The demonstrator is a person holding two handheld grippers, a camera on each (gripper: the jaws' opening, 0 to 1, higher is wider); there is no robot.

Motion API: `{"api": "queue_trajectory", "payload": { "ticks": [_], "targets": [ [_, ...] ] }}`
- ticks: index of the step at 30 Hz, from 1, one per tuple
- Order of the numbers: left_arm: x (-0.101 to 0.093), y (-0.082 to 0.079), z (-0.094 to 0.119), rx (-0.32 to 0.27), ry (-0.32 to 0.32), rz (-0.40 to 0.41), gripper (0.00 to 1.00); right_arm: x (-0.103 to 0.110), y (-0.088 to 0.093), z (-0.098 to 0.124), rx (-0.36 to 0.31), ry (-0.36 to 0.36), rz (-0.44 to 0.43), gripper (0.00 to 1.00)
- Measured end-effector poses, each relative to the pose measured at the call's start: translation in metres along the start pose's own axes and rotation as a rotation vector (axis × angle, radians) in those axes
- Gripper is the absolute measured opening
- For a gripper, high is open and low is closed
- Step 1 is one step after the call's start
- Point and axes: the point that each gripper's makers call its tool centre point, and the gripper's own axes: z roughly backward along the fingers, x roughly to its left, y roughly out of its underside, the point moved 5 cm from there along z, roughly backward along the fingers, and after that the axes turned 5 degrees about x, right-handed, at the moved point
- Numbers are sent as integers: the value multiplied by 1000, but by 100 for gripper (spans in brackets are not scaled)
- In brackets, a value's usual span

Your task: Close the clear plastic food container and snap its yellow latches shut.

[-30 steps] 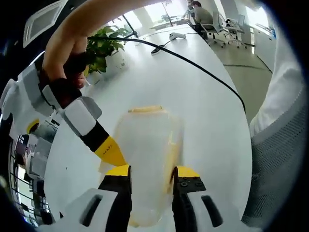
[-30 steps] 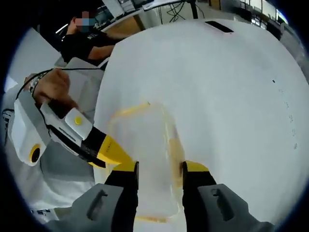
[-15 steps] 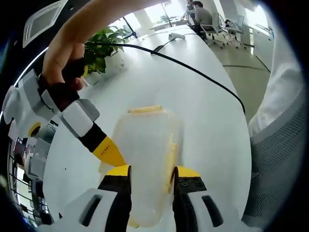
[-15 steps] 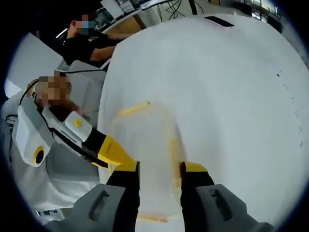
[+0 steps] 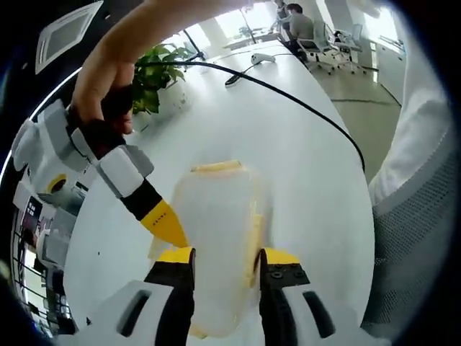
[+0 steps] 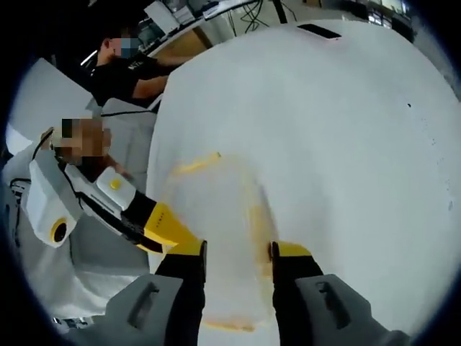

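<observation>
Container (image 5: 216,238) sits low-centre in the left gripper view on the white table (image 5: 310,180), lid apparently on, clear and hard to read. At the left of that frame the right gripper (image 5: 167,229) comes in diagonally, a hand (image 5: 104,86) on its grip, yellow tip touching or just beside the container's left edge; cannot tell if it is apart or together. Left gripper (image 5: 222,258) rises from the bottom, jaws apart, straddling the near end, not clamped. One yellow latch (image 5: 216,166) lies at the far end, another (image 5: 255,234) runs along the right side. Right of that, a black cable (image 5: 302,104) crosses the table, clear of the work. In the right gripper view the container (image 6: 220,231) is again low-centre, left gripper (image 6: 167,232) entering from the left, right gripper (image 6: 236,254) with jaws apart around the near end. Risks, as judgement: pressing one latch could slide or tip the light box on smooth table; tip could skid off slick plastic; a misseated lid would stop latches snapping.
</observation>
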Motion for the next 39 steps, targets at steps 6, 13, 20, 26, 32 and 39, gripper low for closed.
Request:
{"api": "queue_trajectory", "payload": {
  "ticks": [6, 13, 20, 26, 32, 39],
  "targets": [
    [19, -5, 30, -92, 35, -27, 49, 10, 30, 17, -20, 61, 41, 64],
    [47, 21, 29, 49, 112, 37, 86, 32, 51, 22, -39, 126, 162, 76],
    [56, 27, 8, 124, 199, 29, 96, 32, 62, 11, -5, 213, 226, 92],
    [51, 31, -10, 219, 241, -112, 86, 27, 67, 3, 17, 218, 221, 93],
    [47, 44, -19, 285, 246, -189, 77, 22, 74, -4, 26, 209, 204, 87],
    [50, 46, -14, 277, 264, -200, 72, 23, 72, -6, 14, 197, 193, 74]
  ]
}}
